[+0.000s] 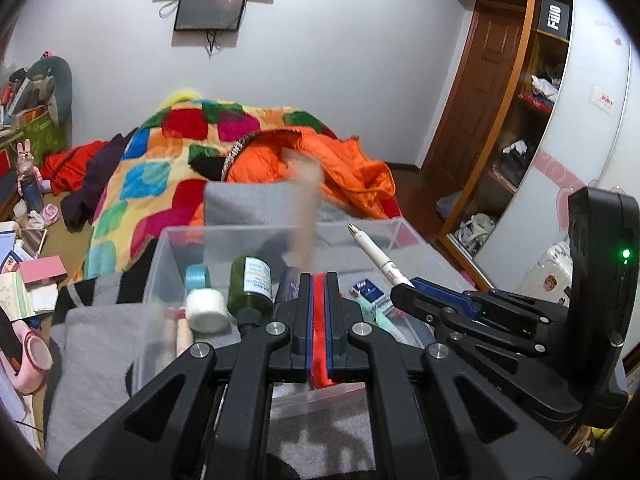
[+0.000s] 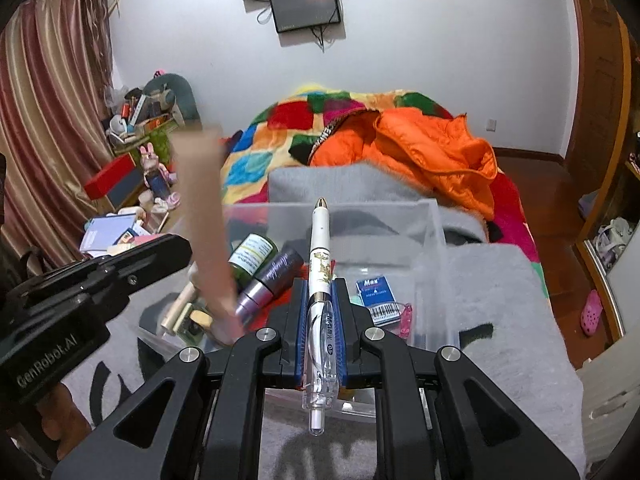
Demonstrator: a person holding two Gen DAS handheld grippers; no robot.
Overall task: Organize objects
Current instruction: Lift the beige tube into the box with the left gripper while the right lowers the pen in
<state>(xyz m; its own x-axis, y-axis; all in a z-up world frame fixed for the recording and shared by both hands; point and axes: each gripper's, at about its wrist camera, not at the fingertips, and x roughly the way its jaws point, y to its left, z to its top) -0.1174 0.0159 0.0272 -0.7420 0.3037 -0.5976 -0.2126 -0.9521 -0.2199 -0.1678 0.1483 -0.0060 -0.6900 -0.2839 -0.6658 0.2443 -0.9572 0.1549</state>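
White pen [image 2: 320, 304] clamped lengthwise between shut right jaws, tip over clear bin [image 2: 436, 240].

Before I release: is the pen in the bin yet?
Not yet: the pen is clamped in the right gripper, above the clear bin.

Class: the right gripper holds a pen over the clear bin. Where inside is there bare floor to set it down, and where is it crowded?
Free: the far half of the clear bin, between its back wall and the blue box. Crowded: the near-left part, where the green bottle, purple tube and white roll lie together. The pen points toward the free part.
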